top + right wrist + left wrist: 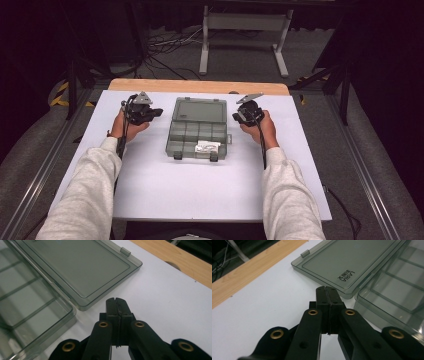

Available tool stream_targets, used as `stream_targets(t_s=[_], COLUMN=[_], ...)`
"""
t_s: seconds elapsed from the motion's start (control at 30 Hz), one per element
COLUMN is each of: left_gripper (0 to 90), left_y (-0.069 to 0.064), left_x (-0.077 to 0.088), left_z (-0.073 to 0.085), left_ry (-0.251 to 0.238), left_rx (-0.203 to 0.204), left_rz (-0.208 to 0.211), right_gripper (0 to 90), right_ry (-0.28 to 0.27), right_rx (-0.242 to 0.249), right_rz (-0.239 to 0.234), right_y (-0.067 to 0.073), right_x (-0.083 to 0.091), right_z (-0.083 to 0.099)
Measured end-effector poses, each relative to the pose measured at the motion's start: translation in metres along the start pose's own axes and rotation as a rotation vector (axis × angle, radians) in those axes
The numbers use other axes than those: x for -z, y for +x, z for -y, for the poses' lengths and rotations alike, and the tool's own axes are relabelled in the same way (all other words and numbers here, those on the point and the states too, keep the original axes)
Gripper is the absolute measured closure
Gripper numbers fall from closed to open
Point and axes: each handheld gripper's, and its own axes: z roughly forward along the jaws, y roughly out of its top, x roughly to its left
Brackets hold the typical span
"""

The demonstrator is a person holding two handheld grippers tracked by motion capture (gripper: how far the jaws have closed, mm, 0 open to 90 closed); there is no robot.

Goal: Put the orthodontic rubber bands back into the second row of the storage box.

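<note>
A smoky clear plastic organiser box (196,135) lies open at the middle of the white table, its lid (199,110) folded flat to the far side. A small silvery packet (207,146) rests in a near compartment. My left gripper (159,112) sits just left of the box at the hinge line, jaws pressed together with nothing between them; the left gripper view has the left gripper (327,290) a little short of the lid (347,260) corner. My right gripper (234,117) is shut and empty just right of the box; the right gripper view puts the right gripper (115,301) beside the lid (82,267) edge.
The white table top (200,195) has a wooden strip (200,86) along its far edge. A white metal stand (245,35) and cables lie on the floor beyond. Grey-sleeved forearms enter from the bottom on either side of the box.
</note>
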Motion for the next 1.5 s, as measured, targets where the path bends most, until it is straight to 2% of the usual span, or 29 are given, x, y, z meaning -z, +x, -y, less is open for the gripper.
stream_targets(t_s=[0.07,0.17,0.33,0.43,0.53,0.63,0.67,0.73,0.93,0.97,1.2,1.3,1.4,1.5], left_gripper=[90.0,90.0,90.0,90.0,90.0,90.0,90.0,90.0,90.0,90.0,89.9,89.9,89.9,89.8], left_y=[0.000,-0.001,0.001,0.000,-0.003,-0.005,-0.006,-0.007,-0.005,-0.005,0.000,0.000,0.003,0.004], left_x=[-0.008,-0.019,-0.030,-0.034,-0.037,-0.038,-0.040,-0.043,-0.044,-0.044,-0.048,-0.051,-0.053,-0.056], left_z=[-0.001,0.000,0.003,0.004,0.003,0.002,0.002,0.002,0.003,0.002,-0.001,-0.003,-0.004,-0.006], left_ry=[0.015,0.051,0.089,0.107,0.116,0.119,0.121,0.140,0.134,0.138,0.139,0.136,0.128,0.125], left_rx=[0.001,-0.019,0.007,0.005,0.008,-0.006,-0.007,-0.016,-0.008,-0.017,-0.006,-0.012,0.011,0.014], left_rz=[0.011,0.000,0.011,0.014,0.019,0.025,0.037,0.043,0.055,0.053,0.074,0.055,0.057,0.048], right_gripper=[90.0,90.0,90.0,90.0,90.0,90.0,90.0,90.0,90.0,90.0,90.0,90.0,90.0,90.0], right_ry=[0.020,0.050,0.110,0.129,0.125,0.127,0.127,0.133,0.142,0.142,0.112,0.107,0.101,0.095], right_rx=[0.002,0.003,0.023,0.023,0.023,0.031,0.031,0.060,0.067,0.066,0.052,0.052,0.051,0.050], right_rz=[0.002,-0.001,0.006,-0.002,-0.013,-0.040,-0.040,-0.068,-0.078,-0.080,-0.090,-0.095,-0.091,-0.088], right_y=[-0.001,-0.001,0.001,0.001,0.000,0.000,0.000,0.003,0.002,0.002,-0.001,-0.003,-0.004,-0.005], right_x=[-0.006,-0.015,-0.029,-0.033,-0.033,-0.033,-0.033,-0.034,-0.035,-0.035,-0.040,-0.042,-0.044,-0.046], right_z=[-0.002,-0.003,-0.003,-0.002,-0.002,-0.002,-0.002,-0.004,-0.005,-0.006,-0.007,-0.008,-0.009,-0.011])
